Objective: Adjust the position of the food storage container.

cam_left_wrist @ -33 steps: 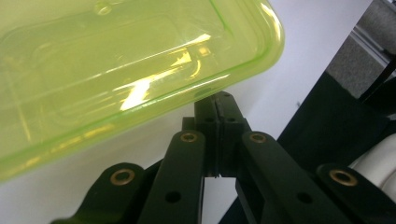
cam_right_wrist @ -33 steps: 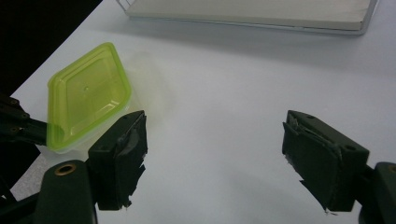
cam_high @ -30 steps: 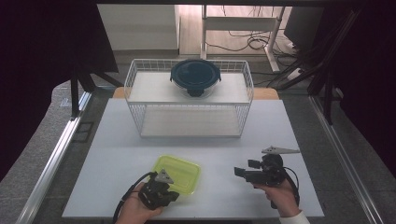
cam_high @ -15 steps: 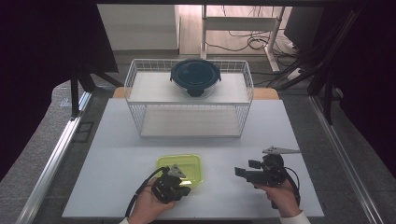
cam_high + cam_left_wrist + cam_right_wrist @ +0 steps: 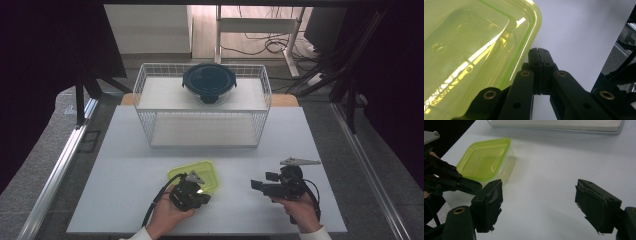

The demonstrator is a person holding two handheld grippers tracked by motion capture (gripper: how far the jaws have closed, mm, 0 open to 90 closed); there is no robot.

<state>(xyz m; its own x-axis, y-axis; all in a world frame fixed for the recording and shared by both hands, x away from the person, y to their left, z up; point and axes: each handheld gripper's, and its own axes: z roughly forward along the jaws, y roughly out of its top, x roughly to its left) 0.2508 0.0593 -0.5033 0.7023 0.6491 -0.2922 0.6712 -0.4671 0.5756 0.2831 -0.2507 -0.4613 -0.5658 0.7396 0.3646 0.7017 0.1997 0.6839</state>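
By the desk's (image 5: 125, 165) near edge, the left gripper (image 5: 539, 53) is clenched empty beside the green container (image 5: 196, 173); the high view adds the right gripper (image 5: 256, 184), released.

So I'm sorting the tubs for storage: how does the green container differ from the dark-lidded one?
The green container is rectangular with a translucent yellow-green lid; the dark-lidded bowl is round with a navy lid. The green container sits on the white table near the person, beside the shut left claw; the dark-lidded bowl rests on top of the wire rack at the far side. Both are lidded, upright and ungripped.
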